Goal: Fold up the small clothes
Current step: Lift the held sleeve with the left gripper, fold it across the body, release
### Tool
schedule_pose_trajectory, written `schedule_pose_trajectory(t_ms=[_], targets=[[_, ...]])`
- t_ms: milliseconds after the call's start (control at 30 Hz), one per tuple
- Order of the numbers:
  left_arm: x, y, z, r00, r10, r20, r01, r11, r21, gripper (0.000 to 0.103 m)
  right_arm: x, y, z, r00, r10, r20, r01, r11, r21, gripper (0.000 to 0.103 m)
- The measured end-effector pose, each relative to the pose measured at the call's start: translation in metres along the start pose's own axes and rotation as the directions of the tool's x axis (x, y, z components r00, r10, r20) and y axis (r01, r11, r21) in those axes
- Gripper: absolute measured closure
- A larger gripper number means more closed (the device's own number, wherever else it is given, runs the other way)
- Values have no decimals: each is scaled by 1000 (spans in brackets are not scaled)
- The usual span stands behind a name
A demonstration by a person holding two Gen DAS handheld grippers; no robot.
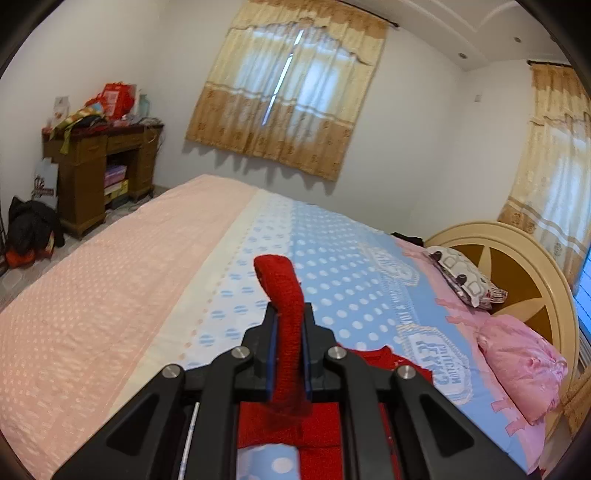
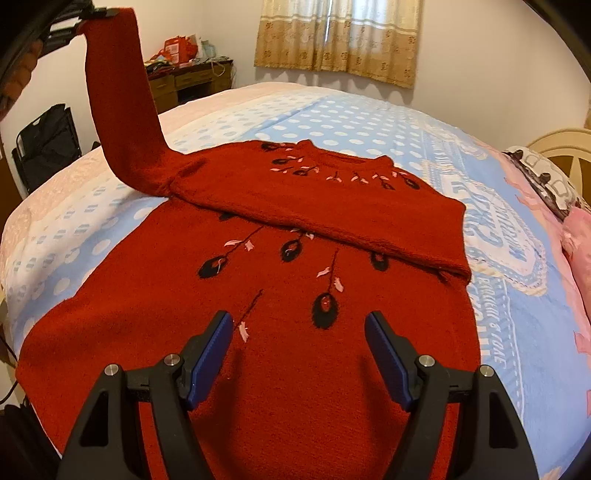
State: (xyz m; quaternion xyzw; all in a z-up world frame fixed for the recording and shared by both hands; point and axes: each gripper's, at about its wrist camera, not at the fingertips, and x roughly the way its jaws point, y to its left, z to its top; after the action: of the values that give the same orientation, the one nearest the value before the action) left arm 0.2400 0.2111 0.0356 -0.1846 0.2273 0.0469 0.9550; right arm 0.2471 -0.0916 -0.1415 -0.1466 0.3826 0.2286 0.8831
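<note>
A red knitted sweater [image 2: 258,332] with black and pink embroidery lies face up on the bed. Its right sleeve [image 2: 332,221] is folded across the chest. My left gripper [image 1: 290,325] is shut on the cuff of the left sleeve [image 1: 288,317] and holds it high above the bed; the lifted sleeve [image 2: 122,122] and that gripper [image 2: 99,14] show at the top left of the right wrist view. My right gripper [image 2: 299,328] is open and empty, just above the sweater's lower body.
The bed has a blue polka-dot sheet [image 2: 332,118] and a pink blanket [image 1: 92,295] on the left. Pillows [image 1: 517,369] and a headboard [image 1: 524,266] are to the right. A cluttered wooden desk [image 1: 99,166] stands by the far wall.
</note>
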Motion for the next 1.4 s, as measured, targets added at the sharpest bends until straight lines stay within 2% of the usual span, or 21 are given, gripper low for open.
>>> schedule_pose_trajectory(t_ms=[367, 567, 800, 1033, 1233, 1400], targets=[[11, -47, 10, 997, -78, 13, 78, 997, 3, 92, -1, -3, -3, 1000, 15, 6, -15, 1000, 15, 28], [14, -78, 18, 991, -128, 22, 127, 991, 33, 92, 1, -9, -5, 1000, 28, -2, -27, 999, 44, 28], [25, -115, 12, 982, -188, -2, 187, 979, 75, 92, 1, -9, -6, 999, 31, -7, -31, 998, 53, 28], [56, -153, -6, 970, -230, -76, 237, 967, 94, 92, 4, -12, -7, 999, 45, -17, -44, 997, 63, 28], [91, -192, -34, 951, -261, -166, 282, 952, 118, 92, 7, -15, -7, 998, 61, -32, -59, 995, 80, 28], [129, -224, -68, 929, -256, -269, 300, 944, 137, 92, 5, -20, -7, 997, 75, -29, -71, 992, 107, 28]])
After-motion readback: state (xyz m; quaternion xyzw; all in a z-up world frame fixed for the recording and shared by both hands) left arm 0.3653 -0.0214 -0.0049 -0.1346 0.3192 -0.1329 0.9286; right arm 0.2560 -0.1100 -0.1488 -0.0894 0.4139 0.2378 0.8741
